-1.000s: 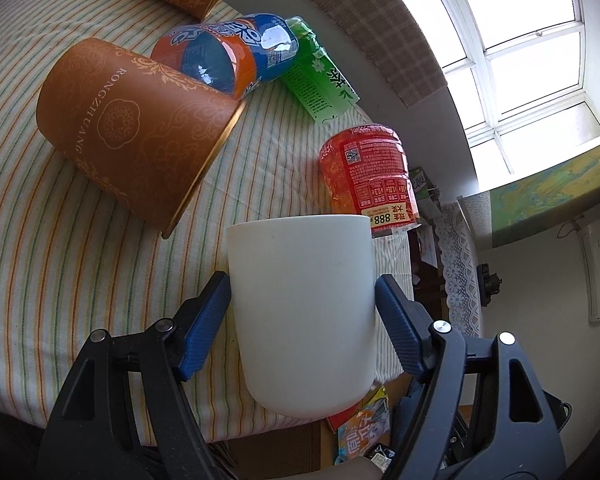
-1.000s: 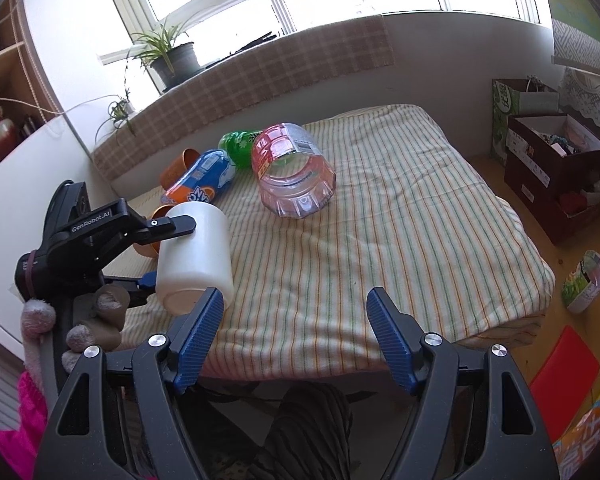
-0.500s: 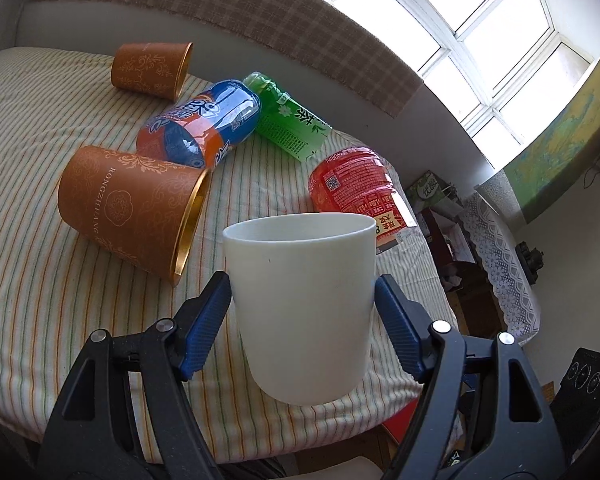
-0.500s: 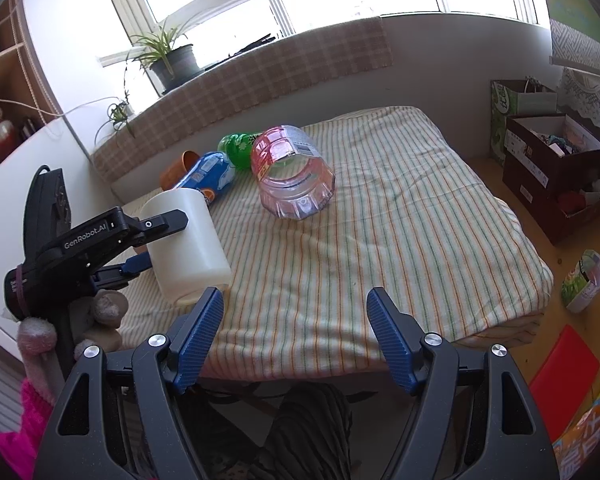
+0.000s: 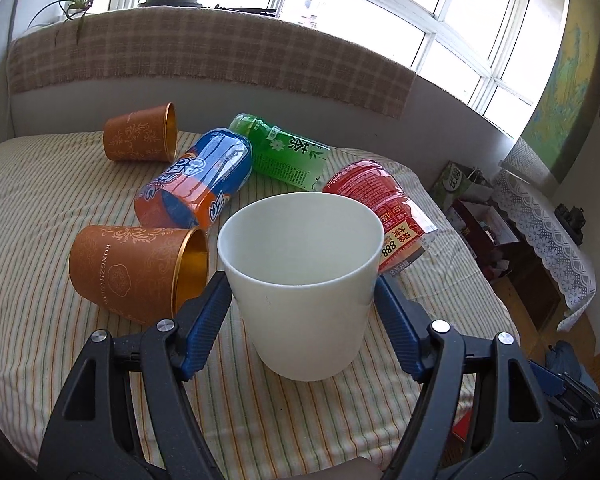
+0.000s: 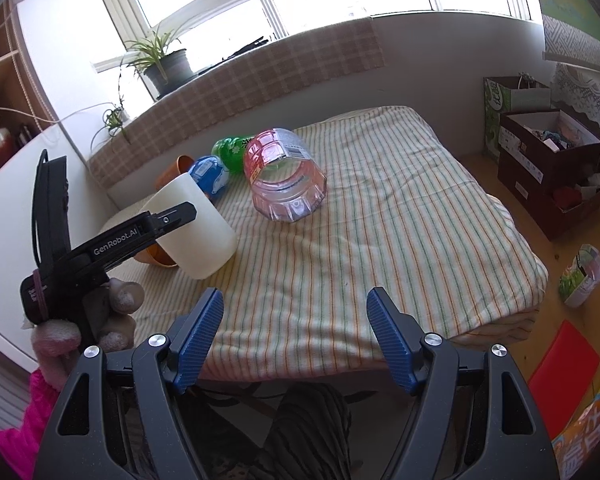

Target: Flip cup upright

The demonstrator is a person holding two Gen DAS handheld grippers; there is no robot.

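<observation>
Cup (image 5: 300, 280) now tips mouth-up as we clamp it in our left gripper (image 5: 302, 304) over the striped cloth (image 6: 380, 240), right gripper (image 6: 296, 336) spread empty.

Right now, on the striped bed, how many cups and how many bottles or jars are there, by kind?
White cup, held in the left hand-held gripper: 1
Orange cups, on their sides: 2
Blue-orange bottle: 1
Green bottle: 1
Red-labelled jar: 1
Total: 6
</observation>
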